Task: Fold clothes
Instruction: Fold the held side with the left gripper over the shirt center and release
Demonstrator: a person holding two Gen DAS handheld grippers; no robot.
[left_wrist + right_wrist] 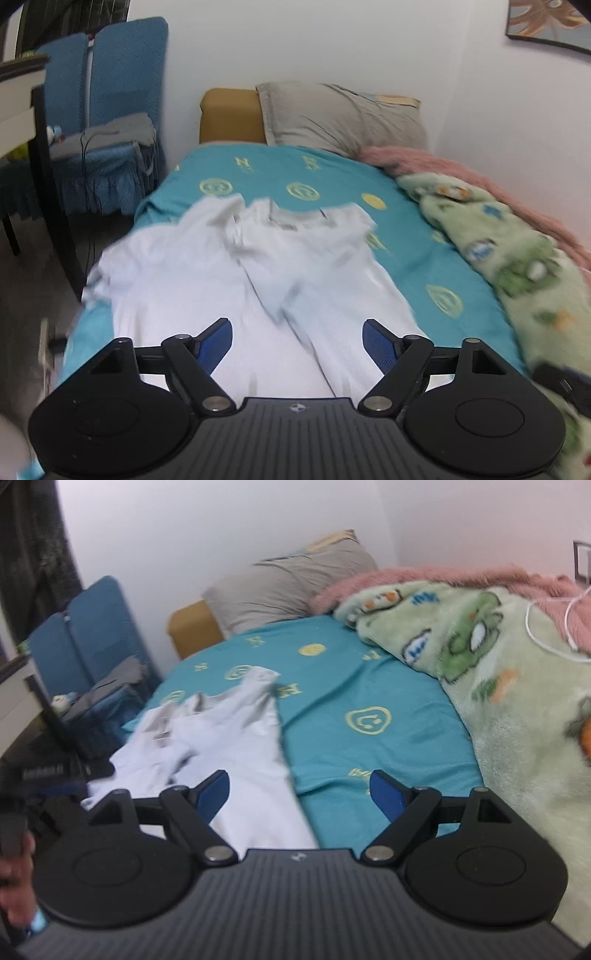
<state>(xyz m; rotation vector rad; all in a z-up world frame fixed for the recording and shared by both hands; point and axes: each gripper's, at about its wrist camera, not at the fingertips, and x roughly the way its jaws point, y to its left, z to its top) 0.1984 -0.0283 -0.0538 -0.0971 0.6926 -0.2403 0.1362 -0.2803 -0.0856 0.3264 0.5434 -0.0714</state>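
A white T-shirt (229, 273) lies spread on the teal bed sheet (332, 173), its collar toward the pillow and a fold running down its middle. My left gripper (297, 325) hovers over the shirt's near part, jaws wide apart, nothing between the blue pads. In the right wrist view the same T-shirt (236, 746) lies left of centre, one side folded inward. My right gripper (299, 781) stands open above the shirt's right edge and the sheet (369, 686), holding nothing.
A grey pillow (343, 114) and a mustard headboard (231, 114) sit at the far end. A green cartoon blanket (498, 672) over a pink one fills the bed's right side. A blue chair (110, 122) with grey clothes and a dark table leg (55, 206) stand left.
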